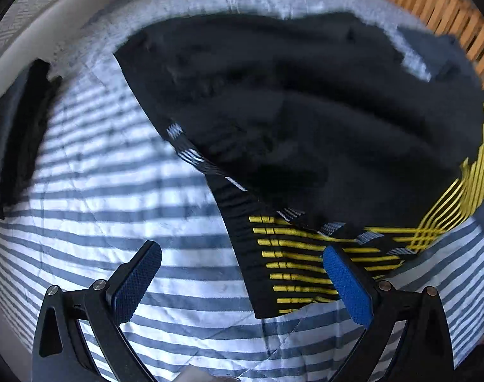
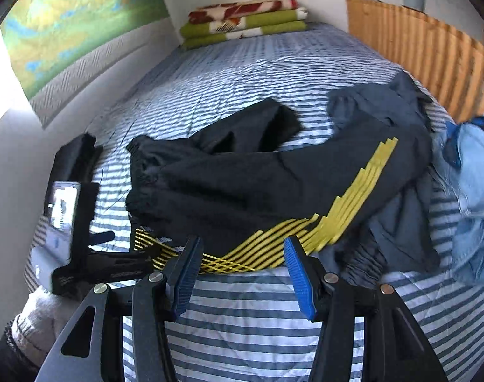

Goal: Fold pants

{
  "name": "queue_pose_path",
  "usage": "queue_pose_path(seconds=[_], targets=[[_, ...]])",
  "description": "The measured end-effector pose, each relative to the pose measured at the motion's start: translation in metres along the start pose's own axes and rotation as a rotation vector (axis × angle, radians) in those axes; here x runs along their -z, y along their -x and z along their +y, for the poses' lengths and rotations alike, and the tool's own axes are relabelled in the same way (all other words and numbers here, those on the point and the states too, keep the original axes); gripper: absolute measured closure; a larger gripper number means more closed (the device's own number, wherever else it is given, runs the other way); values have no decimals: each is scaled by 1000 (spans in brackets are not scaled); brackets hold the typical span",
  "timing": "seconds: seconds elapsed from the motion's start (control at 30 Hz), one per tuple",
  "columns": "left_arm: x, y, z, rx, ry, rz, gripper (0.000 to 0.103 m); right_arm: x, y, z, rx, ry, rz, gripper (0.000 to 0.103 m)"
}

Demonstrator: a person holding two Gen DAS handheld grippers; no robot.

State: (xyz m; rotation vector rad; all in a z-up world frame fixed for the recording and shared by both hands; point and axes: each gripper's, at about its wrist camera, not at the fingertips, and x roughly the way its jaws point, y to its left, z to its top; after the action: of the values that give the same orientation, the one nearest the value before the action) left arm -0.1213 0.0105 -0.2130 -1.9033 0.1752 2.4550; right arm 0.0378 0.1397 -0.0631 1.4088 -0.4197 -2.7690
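Observation:
Black pants [image 1: 305,121] with yellow stripes lie rumpled on a blue-and-white striped bedsheet [image 1: 114,210]. In the left wrist view my left gripper [image 1: 242,251] is open just short of the pants' striped near edge [image 1: 292,270], nothing between its blue pads. In the right wrist view the same pants [image 2: 242,184] lie in a heap, and my right gripper [image 2: 242,248] is open right at their yellow-striped edge [image 2: 248,254], holding nothing. The left gripper's body [image 2: 98,264] shows at the left, by the pants' corner.
A grey garment [image 2: 385,108] and a light blue one [image 2: 474,165] lie to the right of the pants. Dark folded clothes [image 1: 16,146] sit at the left bed edge. Folded blankets [image 2: 245,19] rest at the far end. A wooden slatted bedside [image 2: 432,54] runs along the right; a wall stands on the left.

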Motion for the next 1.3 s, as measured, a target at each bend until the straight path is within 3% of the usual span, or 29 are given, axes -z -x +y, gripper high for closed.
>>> queue_pose_path(seconds=[0.17,0.43,0.47,0.53,0.57,0.67,0.83,1.0,1.17,1.3], targets=[[5,-6,12,66,125,27,0,10,-11,-33,-28,-86,-18,54],[8,5,4,63,132,-42,3,7,-17,-55,-59,-112,-37,54],[8,8,2,67,133,-55,11,5,-15,-55,-57,-104,-50,54],[9,20,-5,94,120,-77,38,4,-15,-55,-65,-102,-56,54],[9,24,-8,125,116,-80,66,4,-16,-56,-72,-105,-56,54],[9,41,-11,163,122,-108,77,4,-19,-53,-68,-99,-53,54],[26,68,11,261,170,-162,77,5,-19,-50,-59,-87,-56,54],[55,85,54,308,231,-186,77,2,-24,-43,-79,-73,-28,54],[113,102,105,279,279,-219,77,-13,-30,-11,-84,39,2,54],[141,96,152,237,335,-207,77,-42,-38,27,-101,161,24,52]])
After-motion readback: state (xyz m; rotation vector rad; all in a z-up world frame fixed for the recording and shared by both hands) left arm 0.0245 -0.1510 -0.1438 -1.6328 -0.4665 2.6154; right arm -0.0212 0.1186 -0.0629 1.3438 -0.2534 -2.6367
